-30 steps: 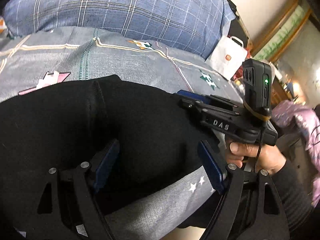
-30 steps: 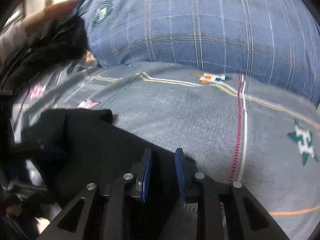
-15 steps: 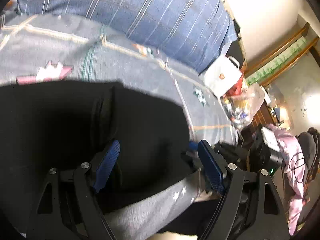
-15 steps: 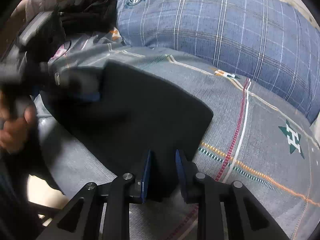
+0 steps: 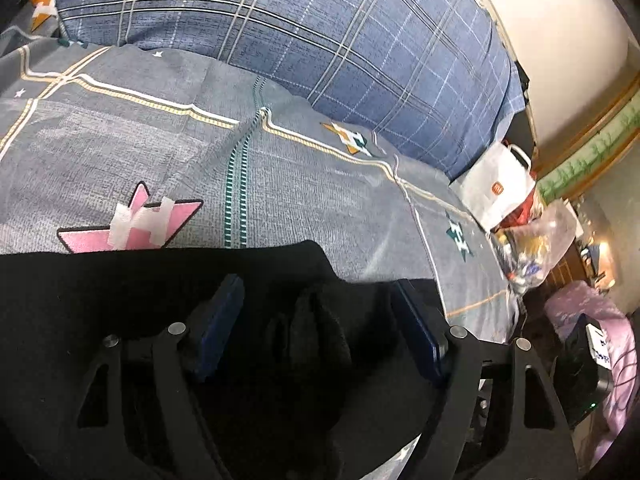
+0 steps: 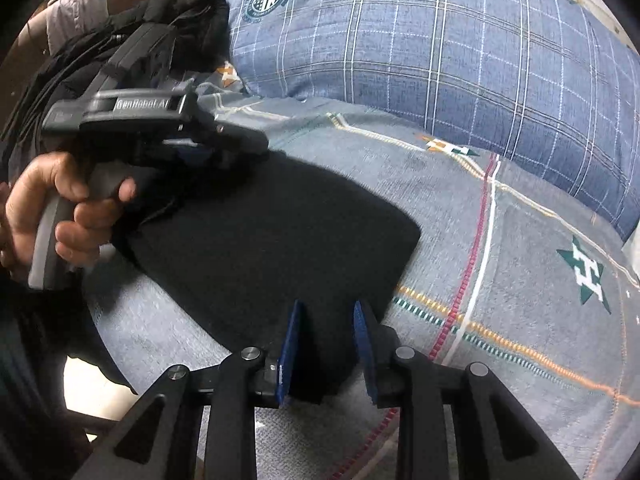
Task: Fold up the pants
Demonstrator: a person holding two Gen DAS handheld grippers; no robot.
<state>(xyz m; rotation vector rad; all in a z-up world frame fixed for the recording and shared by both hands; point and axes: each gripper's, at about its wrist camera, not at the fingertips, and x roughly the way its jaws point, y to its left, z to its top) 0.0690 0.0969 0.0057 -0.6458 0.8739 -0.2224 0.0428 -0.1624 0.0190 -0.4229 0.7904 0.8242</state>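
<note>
The black pants (image 6: pixel 272 248) lie folded as a flat dark panel on the grey patterned bedsheet (image 6: pixel 520 280). My right gripper (image 6: pixel 326 320) sits at the panel's near edge, its blue pads narrowly apart with black cloth between them. My left gripper (image 5: pixel 316 308) is open wide over a bunched fold of the pants (image 5: pixel 304 332) near their far edge. The left gripper also shows in the right wrist view (image 6: pixel 240 144), held by a hand at the panel's far left corner.
A big blue plaid pillow (image 5: pixel 320 40) lies along the back of the bed. A white paper bag (image 5: pixel 496 188) and a clear plastic bag of items (image 5: pixel 532 240) stand past the bed's right edge. Dark clothing (image 6: pixel 192 20) lies at the back left.
The right gripper has pulled back toward the near edge, with the pants now spread flat. Its pads stand slightly wider apart. The left gripper moved toward the pants' far edge and stays open.
</note>
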